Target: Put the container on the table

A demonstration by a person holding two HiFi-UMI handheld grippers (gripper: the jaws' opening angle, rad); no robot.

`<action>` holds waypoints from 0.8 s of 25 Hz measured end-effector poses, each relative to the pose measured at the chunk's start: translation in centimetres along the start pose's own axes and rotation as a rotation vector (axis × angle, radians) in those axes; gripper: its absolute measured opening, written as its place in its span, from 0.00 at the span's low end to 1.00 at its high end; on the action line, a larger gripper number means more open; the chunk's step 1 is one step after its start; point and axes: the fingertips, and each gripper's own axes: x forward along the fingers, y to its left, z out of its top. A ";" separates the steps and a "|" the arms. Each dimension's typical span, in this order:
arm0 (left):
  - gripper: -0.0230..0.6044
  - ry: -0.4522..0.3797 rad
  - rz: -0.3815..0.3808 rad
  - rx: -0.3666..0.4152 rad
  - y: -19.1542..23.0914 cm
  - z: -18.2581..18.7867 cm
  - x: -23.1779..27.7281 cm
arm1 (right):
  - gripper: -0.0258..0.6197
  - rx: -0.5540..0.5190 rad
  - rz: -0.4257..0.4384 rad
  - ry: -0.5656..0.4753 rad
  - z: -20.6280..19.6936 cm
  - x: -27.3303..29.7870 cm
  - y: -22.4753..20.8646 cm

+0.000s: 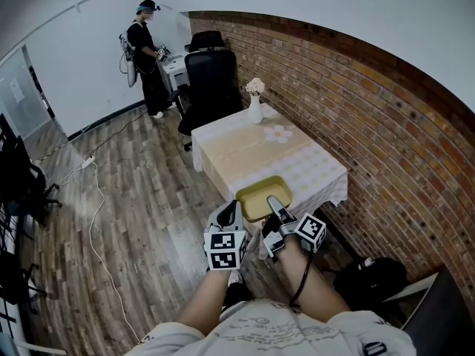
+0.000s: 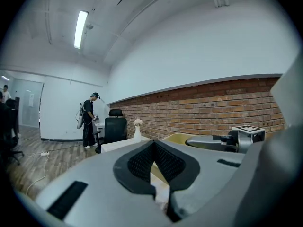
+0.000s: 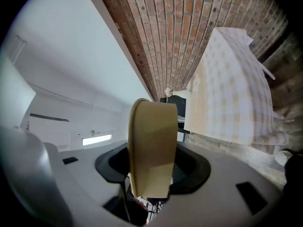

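Closest to you, your left gripper [image 1: 231,208] has its fingers pressed together on nothing, while your right gripper [image 1: 273,201] pinches the rim of the yellow container [image 1: 256,193]. You hold that container at the near edge of the cloth-covered table [image 1: 245,150]. Farther off, a white vase [image 1: 255,112] stands at the table's far end.
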 end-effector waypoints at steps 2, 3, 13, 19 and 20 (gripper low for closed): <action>0.04 0.005 -0.002 -0.012 1.3 -0.1 1.6 | 0.36 0.000 -0.011 0.001 0.5 1.9 -0.7; 0.04 0.007 -0.003 -0.014 2.0 -0.1 2.5 | 0.36 0.001 -0.014 -0.002 0.8 2.9 -1.0; 0.04 0.022 -0.037 0.004 7.1 1.4 11.9 | 0.36 -0.003 -0.038 -0.040 5.0 12.3 -2.7; 0.04 0.028 -0.076 0.014 9.6 2.8 17.2 | 0.36 0.005 -0.044 -0.082 7.6 17.3 -3.7; 0.04 0.029 -0.082 0.016 10.0 3.0 17.9 | 0.36 0.006 -0.049 -0.086 7.9 18.0 -3.8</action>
